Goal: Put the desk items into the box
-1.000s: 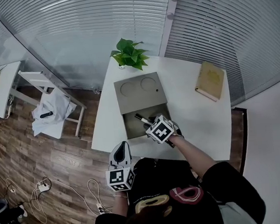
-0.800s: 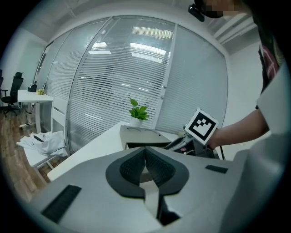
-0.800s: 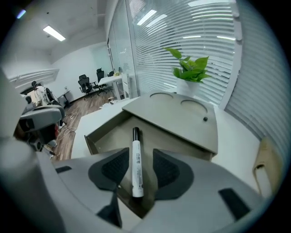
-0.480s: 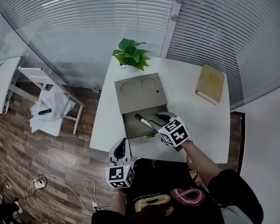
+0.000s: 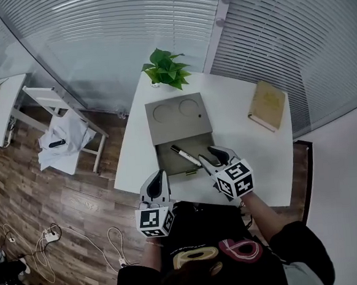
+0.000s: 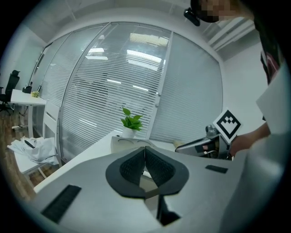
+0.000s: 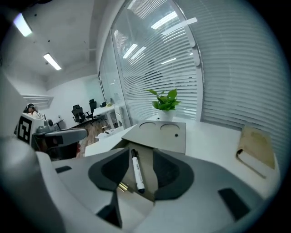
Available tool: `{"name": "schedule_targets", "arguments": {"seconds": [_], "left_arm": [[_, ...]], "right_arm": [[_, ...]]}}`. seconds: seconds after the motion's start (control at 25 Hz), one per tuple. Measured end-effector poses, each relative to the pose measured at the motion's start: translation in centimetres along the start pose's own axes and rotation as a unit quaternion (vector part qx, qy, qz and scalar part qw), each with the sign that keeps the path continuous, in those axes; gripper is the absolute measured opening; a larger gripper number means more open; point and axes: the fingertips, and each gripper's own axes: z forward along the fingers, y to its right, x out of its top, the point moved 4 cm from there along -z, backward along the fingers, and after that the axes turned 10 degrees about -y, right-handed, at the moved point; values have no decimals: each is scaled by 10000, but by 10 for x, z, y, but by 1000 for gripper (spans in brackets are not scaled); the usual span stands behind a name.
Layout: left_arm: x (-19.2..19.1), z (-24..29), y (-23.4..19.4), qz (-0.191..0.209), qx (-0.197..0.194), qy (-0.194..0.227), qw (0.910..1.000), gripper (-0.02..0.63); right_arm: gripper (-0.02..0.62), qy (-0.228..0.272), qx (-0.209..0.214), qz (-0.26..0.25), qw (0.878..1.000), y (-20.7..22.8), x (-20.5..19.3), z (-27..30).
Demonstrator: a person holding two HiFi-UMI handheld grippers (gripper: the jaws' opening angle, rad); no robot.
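Note:
A black-and-white pen lies slantwise in the open compartment of the grey-brown box on the white table. My right gripper hangs at the box's near right corner, jaws open and empty. In the right gripper view the pen shows through the gap of the right gripper, down in the box, touching neither pad. A small brass-coloured piece lies beside it. My left gripper is shut and empty at the table's near edge, pads meeting at the tip.
A tan book lies at the table's far right. A potted green plant stands at the far edge behind the box lid, which has two round recesses. A white chair with cloth stands left on the wooden floor.
My right gripper has drawn back from over the box toward the near right. The pen now lies free in the compartment. The left gripper has hardly moved.

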Motion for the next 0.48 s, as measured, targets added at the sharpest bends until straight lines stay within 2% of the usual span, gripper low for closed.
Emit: {"name": "schedule_targets", "arguments": {"seconds": [0.16, 0.48], "left_arm": [[6, 2, 6, 104, 20, 85, 9999, 18], [7, 4, 18, 186, -131, 99, 9997, 18]], "right_arm": [[165, 184, -391, 16, 9991, 5, -13, -14], [93, 681, -1067, 409, 9911, 16, -29, -41]]}}
